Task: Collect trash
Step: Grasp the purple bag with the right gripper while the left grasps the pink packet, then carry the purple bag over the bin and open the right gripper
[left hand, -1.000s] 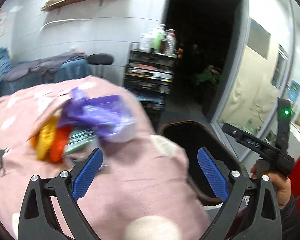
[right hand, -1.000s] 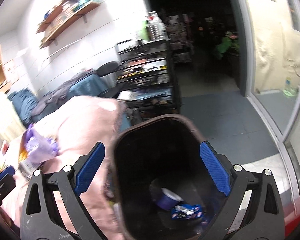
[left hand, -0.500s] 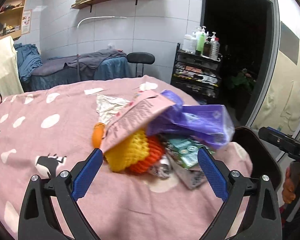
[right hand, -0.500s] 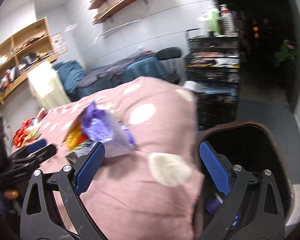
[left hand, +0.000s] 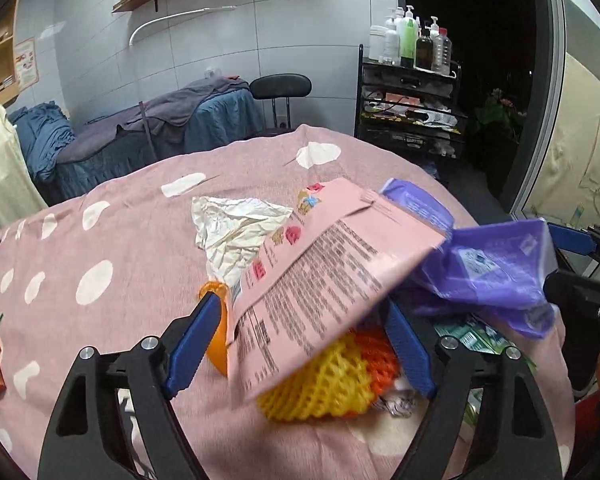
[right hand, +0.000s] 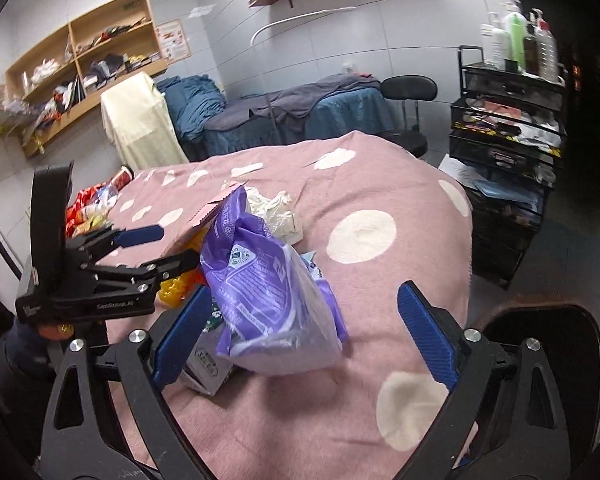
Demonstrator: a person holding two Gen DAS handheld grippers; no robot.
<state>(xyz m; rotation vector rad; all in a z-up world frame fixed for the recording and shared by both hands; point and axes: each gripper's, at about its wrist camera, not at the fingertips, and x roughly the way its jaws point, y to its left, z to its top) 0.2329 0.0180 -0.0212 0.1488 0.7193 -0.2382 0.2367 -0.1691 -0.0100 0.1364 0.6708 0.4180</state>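
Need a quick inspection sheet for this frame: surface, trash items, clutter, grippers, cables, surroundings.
Surface: pink spotted cover, rumpled.
Job's things: pink printed packet on top of yellow foam net and orange net; purple bag beside them; crumpled white wrapper behind; dark bin at the surface's edge.
Clutter: snack packets at the far end.
Grippers: left gripper open, jaws have just been closing, straddling the packet and nets; right gripper open, jaws just closing slightly, purple bag between the fingers, not pinched.
Cables: nothing seen.
Surroundings: black cart with bottles, stool, blue-draped bed, wall shelves.
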